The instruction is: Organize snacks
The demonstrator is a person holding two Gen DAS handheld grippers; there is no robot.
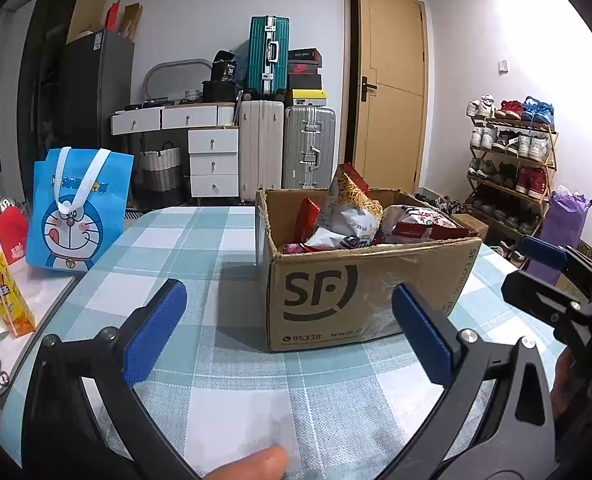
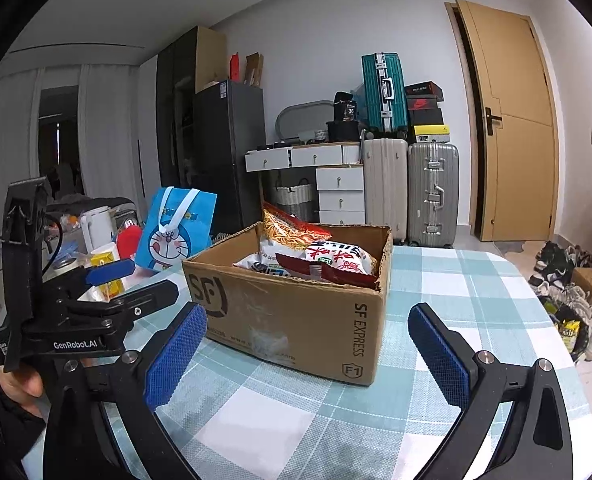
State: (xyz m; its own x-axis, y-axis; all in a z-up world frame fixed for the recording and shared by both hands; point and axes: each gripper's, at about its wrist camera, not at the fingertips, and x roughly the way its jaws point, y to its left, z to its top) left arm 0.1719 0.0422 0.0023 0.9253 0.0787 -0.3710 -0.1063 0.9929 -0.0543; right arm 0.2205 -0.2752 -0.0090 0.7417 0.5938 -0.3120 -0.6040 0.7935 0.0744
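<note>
Snack box ahead of left gripper

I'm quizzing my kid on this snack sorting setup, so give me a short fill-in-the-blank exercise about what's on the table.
1. The snack packets sit inside a brown ____ box.
2. The box rests on a cloth with a ____ pattern.
3. The left claw and the right claw both have their jaws ____ and hold nothing.
4. The cartoon tote bag left of the box is mainly ____.

Missing words: cardboard; checked; open; blue
</note>
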